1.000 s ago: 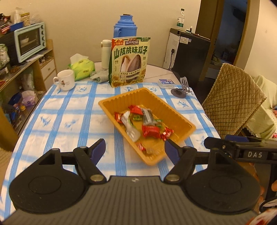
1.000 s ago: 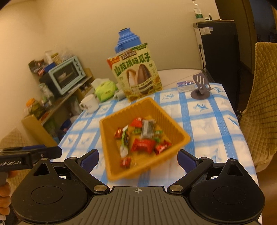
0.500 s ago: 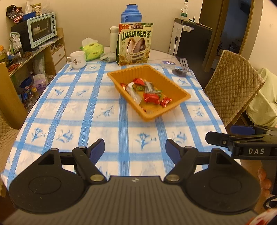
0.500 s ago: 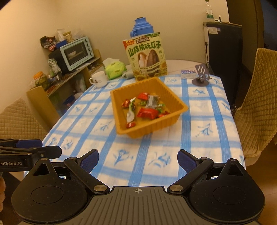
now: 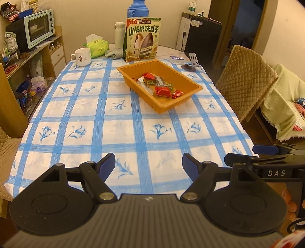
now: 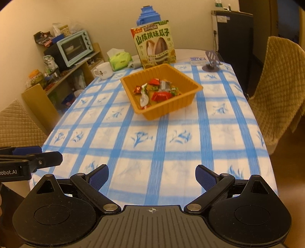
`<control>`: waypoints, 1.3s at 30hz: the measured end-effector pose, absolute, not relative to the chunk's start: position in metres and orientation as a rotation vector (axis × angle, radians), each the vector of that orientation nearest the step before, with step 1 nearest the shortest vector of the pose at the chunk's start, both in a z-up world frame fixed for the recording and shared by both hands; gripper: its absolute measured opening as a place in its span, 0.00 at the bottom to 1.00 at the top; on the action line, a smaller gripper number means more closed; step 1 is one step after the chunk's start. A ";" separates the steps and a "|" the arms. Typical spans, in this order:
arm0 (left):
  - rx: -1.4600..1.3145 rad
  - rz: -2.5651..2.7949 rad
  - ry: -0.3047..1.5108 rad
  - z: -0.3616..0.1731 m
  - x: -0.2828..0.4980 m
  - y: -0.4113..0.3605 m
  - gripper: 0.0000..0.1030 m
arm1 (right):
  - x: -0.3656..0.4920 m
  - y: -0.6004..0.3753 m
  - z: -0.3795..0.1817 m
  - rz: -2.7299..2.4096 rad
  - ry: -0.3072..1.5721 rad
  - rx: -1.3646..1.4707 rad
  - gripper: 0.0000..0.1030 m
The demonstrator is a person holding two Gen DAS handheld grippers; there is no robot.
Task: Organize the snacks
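An orange plastic tray [image 5: 192, 84] [image 6: 167, 109] sits on the far half of a blue-checked tablecloth [image 5: 122, 122] [image 6: 171, 137]. Several wrapped snacks [image 5: 162, 91] [image 6: 161, 95] lie inside it, red, green and silver. Behind the tray stands a green bag of sunflower seeds [image 5: 142, 39] [image 6: 155, 46]. My left gripper [image 5: 148, 164] hangs open over the near edge of the table, nothing between its fingers. My right gripper [image 6: 152, 175] is also open and empty, level with the near table edge. Each gripper shows at the side of the other's view.
At the back stand a white mug [image 5: 82, 56], a green tissue pack [image 5: 98, 46], a white flask [image 5: 119, 34], a blue thermos [image 5: 140, 8] and a phone stand [image 5: 190, 64]. A quilted chair [image 5: 246, 84] is at the right, shelves with a toaster oven [image 5: 38, 31] at the left.
Both grippers have drawn back from the tray toward the near table edge, so the tray looks smaller and farther. Both stayed open and empty.
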State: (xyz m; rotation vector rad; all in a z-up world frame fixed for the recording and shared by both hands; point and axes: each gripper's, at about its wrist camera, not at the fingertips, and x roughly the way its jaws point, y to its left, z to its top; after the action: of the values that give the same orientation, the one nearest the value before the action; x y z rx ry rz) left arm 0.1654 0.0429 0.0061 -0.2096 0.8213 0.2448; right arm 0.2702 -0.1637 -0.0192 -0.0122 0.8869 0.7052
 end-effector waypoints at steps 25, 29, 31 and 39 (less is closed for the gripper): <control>-0.176 0.119 0.865 -0.006 0.088 0.074 0.73 | 0.169 -0.133 -0.021 0.595 0.918 -0.008 0.94; -0.178 0.118 0.867 -0.008 0.084 0.077 0.73 | 0.166 -0.129 -0.021 0.595 0.917 -0.011 0.94; -0.180 0.119 0.867 -0.008 0.082 0.078 0.74 | 0.165 -0.127 -0.021 0.597 0.916 -0.012 0.94; -0.185 0.123 0.866 -0.009 0.080 0.080 0.73 | 0.161 -0.123 -0.021 0.605 0.915 -0.019 0.94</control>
State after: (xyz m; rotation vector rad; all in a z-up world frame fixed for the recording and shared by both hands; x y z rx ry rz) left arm 0.0797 0.0801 -0.0086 -0.1849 0.8657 0.1230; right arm 0.1611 -0.1229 -0.0206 -0.0186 0.9150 0.6047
